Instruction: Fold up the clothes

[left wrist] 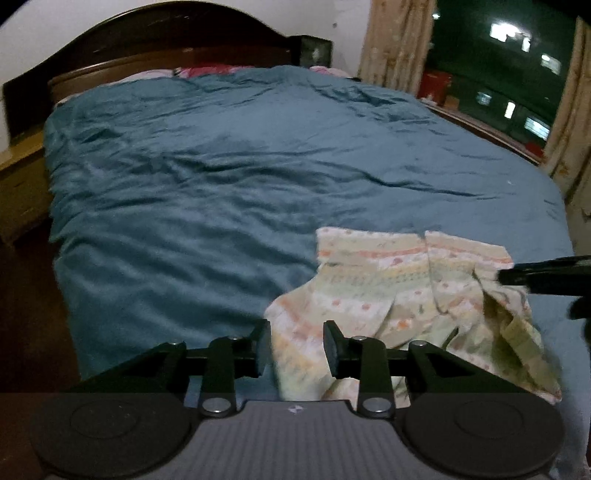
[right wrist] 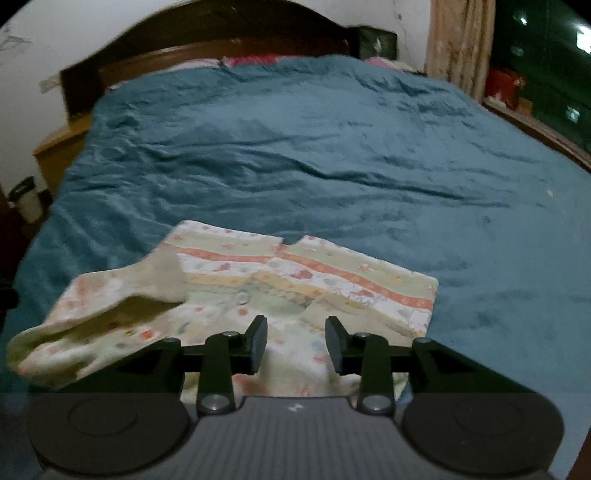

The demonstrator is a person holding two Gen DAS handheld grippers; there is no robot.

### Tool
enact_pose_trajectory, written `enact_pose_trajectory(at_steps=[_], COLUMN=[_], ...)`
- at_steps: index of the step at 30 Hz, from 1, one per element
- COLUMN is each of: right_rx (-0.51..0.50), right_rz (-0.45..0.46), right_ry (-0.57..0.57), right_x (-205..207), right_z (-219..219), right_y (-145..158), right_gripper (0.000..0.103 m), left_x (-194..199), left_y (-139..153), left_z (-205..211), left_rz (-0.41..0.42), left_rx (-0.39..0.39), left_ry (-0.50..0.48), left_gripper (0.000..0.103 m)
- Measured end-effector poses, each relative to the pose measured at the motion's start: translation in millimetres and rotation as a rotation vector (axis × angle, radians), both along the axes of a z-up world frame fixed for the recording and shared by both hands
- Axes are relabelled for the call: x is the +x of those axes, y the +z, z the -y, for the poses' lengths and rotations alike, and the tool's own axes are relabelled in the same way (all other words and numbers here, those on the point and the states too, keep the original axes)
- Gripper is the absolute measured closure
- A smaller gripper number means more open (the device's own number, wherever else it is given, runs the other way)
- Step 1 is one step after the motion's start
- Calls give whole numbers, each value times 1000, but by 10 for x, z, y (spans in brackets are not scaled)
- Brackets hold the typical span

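Left wrist view: soft, crumpled pastel-striped garment (left wrist: pixel 399 306) lies lower right on a wrinkled teal blanket (left wrist: pixel 221 177). Left gripper (left wrist: pixel 297 345) and right gripper (right wrist: pixel 296 341) both have jaws spread, cloth bunched between them.

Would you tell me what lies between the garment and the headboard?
Only bare, wrinkled teal blanket, then pillows just before the headboard; the right wrist view shows it beyond the garment.

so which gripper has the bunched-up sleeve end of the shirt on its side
The left gripper: the patterned shirt bunches up toward its side, while the right gripper faces the flatter striped part.
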State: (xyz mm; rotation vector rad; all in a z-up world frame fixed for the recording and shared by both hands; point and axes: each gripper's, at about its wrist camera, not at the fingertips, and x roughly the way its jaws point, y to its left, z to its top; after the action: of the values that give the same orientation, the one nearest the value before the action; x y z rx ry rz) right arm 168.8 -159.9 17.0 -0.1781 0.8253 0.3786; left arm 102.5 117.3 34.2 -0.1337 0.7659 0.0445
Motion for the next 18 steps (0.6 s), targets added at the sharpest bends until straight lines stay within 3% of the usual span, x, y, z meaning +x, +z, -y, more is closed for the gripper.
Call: enact_pose_trajectory(at_steps=[3, 10, 11, 13, 16, 17, 18], right_rx=[-29, -109, -115, -128, -117, -110, -104], right_rz=[-23, -35, -25, -6, 37, 53, 69], right_ry=[-32, -24, -19, -9, -16, -20, -25], right_x=[183, 353, 341, 316, 268, 250, 233], right_z=[-46, -125, -124, -122, -2, 51, 104], right_y=[-170, -457, -449, -433, -306, -252, -199], right_gripper=[65, 66, 70, 88, 95, 95, 96], left_x=[218, 735, 804, 913, 1006, 1025, 1038], left_y=[-38, -297, -349, -441, -564, -599, -624], left_z=[147, 548, 595, 670, 726, 736, 722], left_rz=[-4, -62, -75, -97, -117, -121, -123], left_rx=[21, 49, 56, 71, 122, 144, 151], left_ry=[-58, -169, -177, -189, -195, -195, -192], left_gripper=[60, 57, 57, 57, 58, 66, 82])
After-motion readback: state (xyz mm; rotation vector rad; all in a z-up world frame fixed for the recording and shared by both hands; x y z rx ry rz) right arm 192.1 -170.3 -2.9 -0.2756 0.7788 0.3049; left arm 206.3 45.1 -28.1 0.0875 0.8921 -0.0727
